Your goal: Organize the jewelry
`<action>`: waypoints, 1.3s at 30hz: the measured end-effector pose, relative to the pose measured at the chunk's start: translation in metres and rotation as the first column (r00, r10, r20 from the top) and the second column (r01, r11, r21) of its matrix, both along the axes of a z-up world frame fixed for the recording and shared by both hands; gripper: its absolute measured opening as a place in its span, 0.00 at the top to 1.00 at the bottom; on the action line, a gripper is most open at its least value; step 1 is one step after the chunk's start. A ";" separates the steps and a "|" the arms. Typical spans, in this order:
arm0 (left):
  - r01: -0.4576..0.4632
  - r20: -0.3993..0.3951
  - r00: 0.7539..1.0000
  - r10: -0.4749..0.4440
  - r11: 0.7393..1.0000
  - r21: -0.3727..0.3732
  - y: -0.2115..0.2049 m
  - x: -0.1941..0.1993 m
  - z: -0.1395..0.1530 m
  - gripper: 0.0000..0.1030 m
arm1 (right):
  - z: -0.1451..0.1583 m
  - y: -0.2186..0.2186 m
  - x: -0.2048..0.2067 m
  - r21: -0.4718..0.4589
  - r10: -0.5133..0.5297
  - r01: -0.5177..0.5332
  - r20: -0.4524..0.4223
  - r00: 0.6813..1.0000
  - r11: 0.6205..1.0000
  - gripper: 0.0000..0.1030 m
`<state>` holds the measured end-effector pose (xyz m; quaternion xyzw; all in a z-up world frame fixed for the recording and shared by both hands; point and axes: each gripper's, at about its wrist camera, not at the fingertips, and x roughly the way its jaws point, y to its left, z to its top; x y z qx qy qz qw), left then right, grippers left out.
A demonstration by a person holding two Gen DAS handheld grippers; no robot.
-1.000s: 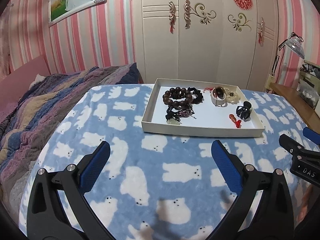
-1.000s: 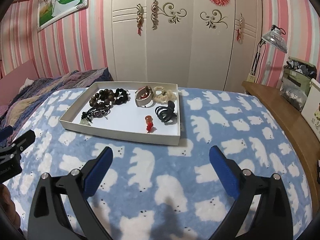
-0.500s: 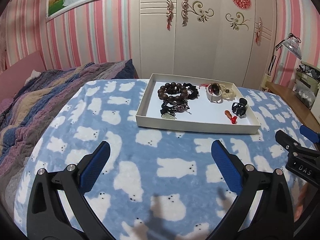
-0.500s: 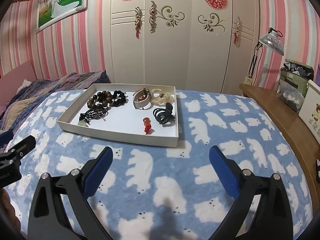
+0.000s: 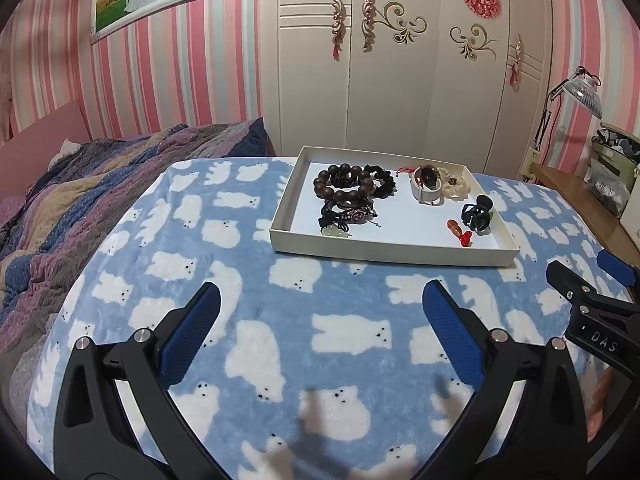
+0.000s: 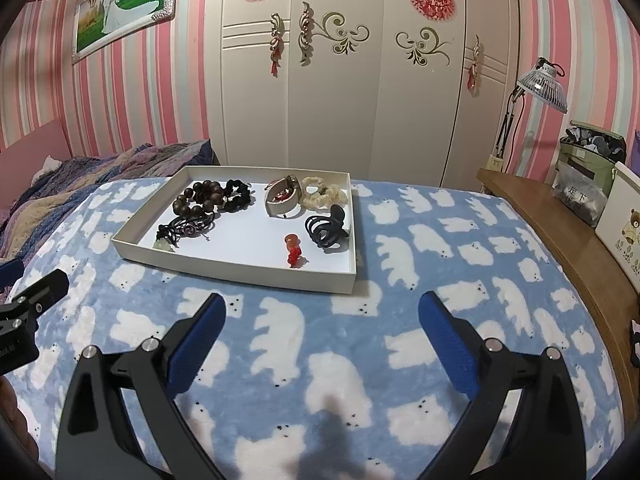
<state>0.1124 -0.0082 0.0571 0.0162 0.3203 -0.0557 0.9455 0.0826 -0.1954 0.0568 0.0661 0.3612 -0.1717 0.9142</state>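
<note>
A white tray lies on a blue bear-print blanket. It holds a dark bead bracelet, a black scrunchie, a black cord bracelet, a cream bangle, a cream scrunchie, a black hair claw and a red charm. My left gripper and right gripper are both open and empty, hovering over the blanket short of the tray.
A striped quilt lies at the left. A wooden side table with bags and a box stands at the right, with a lamp behind. White wardrobe doors stand beyond the bed.
Both grippers have drawn back and risen a little from the tray, which now sits farther off. Jaws stay open. Nothing in the tray has moved.
</note>
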 end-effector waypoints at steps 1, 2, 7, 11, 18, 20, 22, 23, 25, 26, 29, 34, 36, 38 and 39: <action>0.000 0.001 1.000 0.000 1.000 0.001 -0.001 0.000 0.000 0.03 | 0.000 0.000 0.000 0.001 0.000 0.000 0.000 1.000 1.000 0.06; 0.001 0.004 1.000 -0.001 1.000 0.002 -0.001 -0.001 0.000 0.03 | 0.000 0.000 0.000 0.002 0.000 0.000 0.000 1.000 1.000 0.06; 0.005 0.008 1.000 -0.005 1.000 0.011 -0.003 -0.002 0.000 0.03 | -0.001 0.000 0.000 0.002 0.000 0.000 0.000 1.000 1.000 0.06; 0.007 0.004 1.000 -0.007 1.000 0.009 -0.003 -0.001 -0.001 0.03 | 0.000 0.000 0.000 0.001 0.000 0.000 0.000 1.000 1.000 0.06; 0.004 0.014 1.000 -0.004 1.000 0.022 -0.005 -0.002 -0.002 0.03 | -0.001 0.001 0.000 0.001 -0.007 0.007 0.001 1.000 1.000 0.06; 0.003 0.015 1.000 -0.003 1.000 0.023 -0.005 -0.003 -0.002 0.03 | -0.001 0.001 0.000 0.002 -0.009 0.009 0.002 1.000 1.000 0.06; 0.007 0.015 1.000 -0.007 1.000 0.020 -0.005 -0.003 -0.002 0.03 | -0.001 0.000 0.000 0.000 -0.008 0.008 0.002 1.000 1.000 0.06; 0.006 0.015 1.000 -0.007 1.000 0.022 -0.006 -0.004 -0.002 0.03 | -0.001 0.000 0.000 -0.001 -0.009 0.009 0.002 1.000 1.000 0.06; 0.007 0.015 1.000 -0.007 1.000 0.028 -0.007 -0.004 -0.003 0.03 | -0.001 0.001 0.000 -0.002 -0.010 0.010 0.002 1.000 1.000 0.06; 0.008 0.014 1.000 -0.009 1.000 0.029 -0.007 -0.004 -0.003 0.03 | -0.001 0.001 -0.001 0.001 -0.009 0.009 0.003 1.000 1.000 0.06; 0.008 0.014 1.000 -0.008 0.999 0.033 -0.008 -0.004 -0.003 0.03 | -0.001 0.001 0.000 0.001 -0.010 0.010 0.000 1.000 1.000 0.06; 0.005 0.010 1.000 -0.005 1.000 0.026 -0.007 -0.003 -0.003 0.03 | 0.000 0.002 -0.001 0.001 -0.014 0.014 0.002 1.000 1.000 0.06; 0.006 0.010 1.000 -0.006 1.000 0.027 -0.007 -0.004 -0.003 0.03 | 0.000 0.002 -0.001 0.001 -0.014 0.014 0.001 1.000 1.000 0.06; 0.006 0.011 1.000 -0.007 1.000 0.030 -0.007 -0.004 -0.003 0.03 | 0.000 0.002 -0.001 0.000 -0.015 0.015 0.002 1.000 1.000 0.06; 0.007 0.012 1.000 -0.007 1.000 0.031 -0.008 -0.004 -0.003 0.03 | 0.000 0.002 -0.001 0.000 -0.014 0.014 0.002 1.000 1.000 0.06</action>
